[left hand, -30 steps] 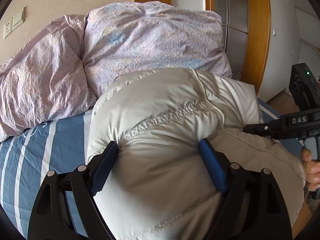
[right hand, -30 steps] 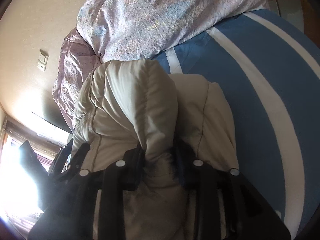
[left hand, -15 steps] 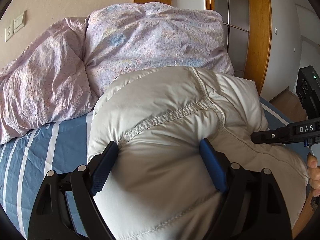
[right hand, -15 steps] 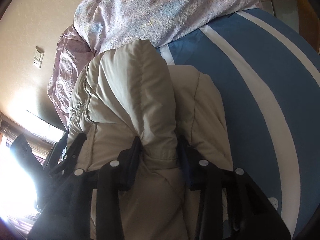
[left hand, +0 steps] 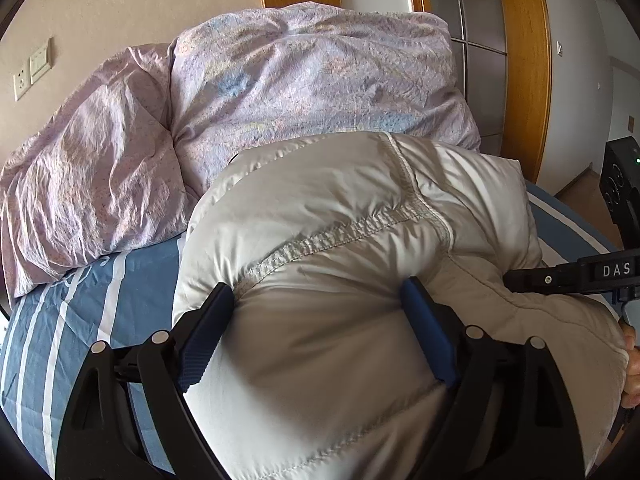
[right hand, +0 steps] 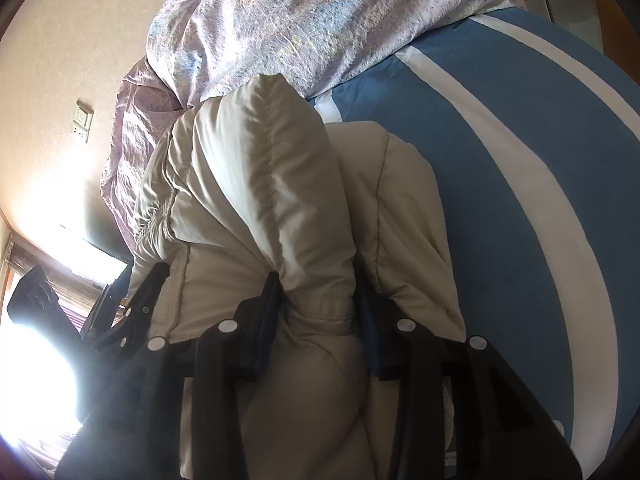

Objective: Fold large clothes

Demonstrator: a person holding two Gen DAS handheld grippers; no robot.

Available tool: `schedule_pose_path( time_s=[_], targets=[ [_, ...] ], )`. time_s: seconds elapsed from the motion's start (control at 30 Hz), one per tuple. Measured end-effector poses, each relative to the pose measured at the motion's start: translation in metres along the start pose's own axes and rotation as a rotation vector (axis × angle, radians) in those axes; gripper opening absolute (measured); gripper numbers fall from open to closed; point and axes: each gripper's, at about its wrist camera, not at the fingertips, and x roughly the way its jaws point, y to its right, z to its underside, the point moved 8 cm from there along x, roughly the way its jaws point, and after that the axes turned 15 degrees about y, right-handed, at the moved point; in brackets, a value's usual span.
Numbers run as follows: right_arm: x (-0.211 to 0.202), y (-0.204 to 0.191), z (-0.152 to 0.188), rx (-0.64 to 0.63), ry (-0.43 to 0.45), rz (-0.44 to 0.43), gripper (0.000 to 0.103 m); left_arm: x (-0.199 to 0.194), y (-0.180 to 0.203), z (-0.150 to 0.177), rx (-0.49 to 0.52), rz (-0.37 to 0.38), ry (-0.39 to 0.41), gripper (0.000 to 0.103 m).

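Puffy off-white quilted down jacket [left hand: 352,264], bundled thick, sits on the blue bedsheet with white stripes [left hand: 80,312]; crumpled lilac floral duvet [left hand: 280,92] heaped behind it at 12 o'clock, touching its far edge.

Left gripper [left hand: 320,320]: blue pads set wide, pressed into the jacket's bulk either side of a stitched seam, fabric bulging between them. Gripping the jacket across a fat section.

Right gripper [right hand: 316,316]: jaws narrower, clamped on a raised ridge of the jacket that stands up toward 12 o'clock. The other tool is visible at 9 o'clock in this view, against window glare.

Risks, as judged:
- Slick shell and trapped air: the wide left hold is mostly squeezing loft, so the fabric may slide out if pulled.
- Right hold takes a ridge only; inner layers could slip and the fold open.
- Bundle could spring back once let go.
- Pushing toward 12 o'clock may snag or drag the duvet.
- A hand [left hand: 630,364] at 3 o'clock is close to the jacket's edge.
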Motion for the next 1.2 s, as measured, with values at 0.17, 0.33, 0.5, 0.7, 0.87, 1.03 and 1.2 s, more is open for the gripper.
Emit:
schedule_pose_path(
  time_s=[0.17,0.33,0.5,0.7,0.87,1.03,1.2],
  targets=[
    [-0.023,-0.016,-0.019,-0.004,0.008,0.041,0.042,-0.003,-0.003,-0.003,0.015,0.015,-0.018,0.086],
    [-0.032,-0.026,-0.056,0.027,0.107,0.044,0.066,-0.001,-0.009,-0.006,-0.012,0.048,-0.055,0.087],
    [-0.001,-0.028,-0.051,0.057,0.071,0.045,0.028,-0.007,-0.012,-0.009,-0.024,0.040,-0.048,0.087],
    [0.000,-0.008,-0.046,0.070,0.070,0.103,0.020,-0.025,-0.042,-0.043,-0.037,0.001,0.017,0.086],
    [0.006,0.000,-0.042,0.032,0.071,0.167,0.020,-0.002,-0.075,-0.039,-0.040,-0.086,-0.038,0.086],
    [0.012,0.009,-0.038,0.026,0.073,0.173,0.020,0.006,-0.071,-0.025,-0.041,-0.091,-0.034,0.086],
    [0.017,0.015,-0.037,0.038,0.073,0.160,0.020,0.020,-0.067,-0.009,-0.085,-0.070,-0.100,0.086]
  ],
)
